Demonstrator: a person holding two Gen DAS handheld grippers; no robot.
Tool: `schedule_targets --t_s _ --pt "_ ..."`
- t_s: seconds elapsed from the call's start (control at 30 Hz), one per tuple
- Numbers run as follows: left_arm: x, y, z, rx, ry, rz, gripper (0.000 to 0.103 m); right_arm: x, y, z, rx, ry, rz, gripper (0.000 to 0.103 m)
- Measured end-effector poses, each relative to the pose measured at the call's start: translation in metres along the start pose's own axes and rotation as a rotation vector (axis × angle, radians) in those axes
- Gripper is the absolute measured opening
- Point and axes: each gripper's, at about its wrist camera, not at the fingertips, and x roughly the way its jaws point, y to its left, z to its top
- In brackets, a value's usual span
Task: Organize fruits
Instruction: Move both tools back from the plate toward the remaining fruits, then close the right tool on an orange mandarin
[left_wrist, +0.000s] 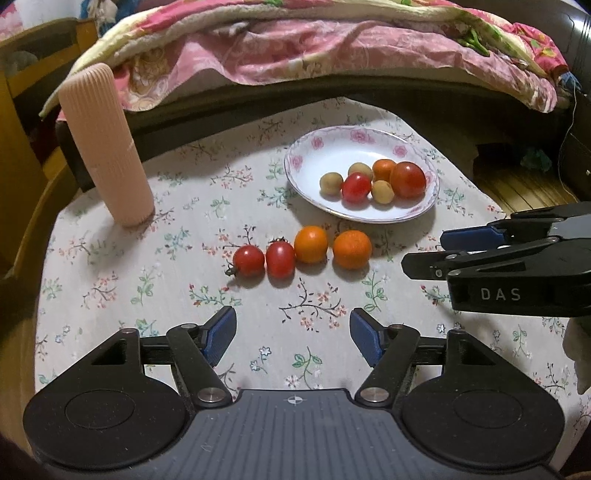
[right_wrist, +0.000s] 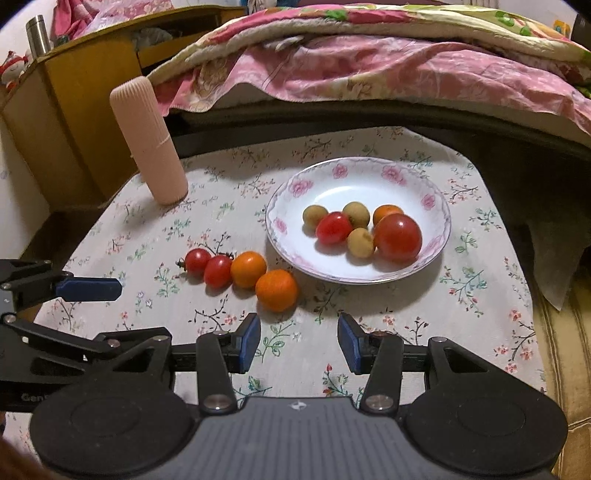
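Hovering low over the floral tablecloth, your left gripper and right gripper both stand wide apart with nothing between their pads. Two cherry tomatoes and two small oranges line up just beside the plate, which holds more fruit; one orange there is half hidden behind a large tomato.

Four fruits line up before the plate, cylinder far left.
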Motion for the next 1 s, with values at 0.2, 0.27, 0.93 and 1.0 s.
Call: schedule_targets --t_s 0.2,0.27,0.93,1.0 --pt "0.006 0.003 0.002 -0.011 0.009 -0.017 0.075 0.018 0.0 0.001 -0.007 0.017 0.005 0.048" --pt "0.009 0.003 0.001 -0.008 0.017 -0.024 0.075 0.025 0.0 0.002 -0.006 0.02 0.01 0.048" --pt "0.031 0.013 0.0 -0.001 0.039 -0.032 0.076 0.07 0.007 0.013 -0.019 0.034 0.044 0.041" --pt "0.034 0.016 0.002 0.006 0.026 -0.022 0.076 0.068 0.007 0.013 -0.014 0.041 0.058 0.038"
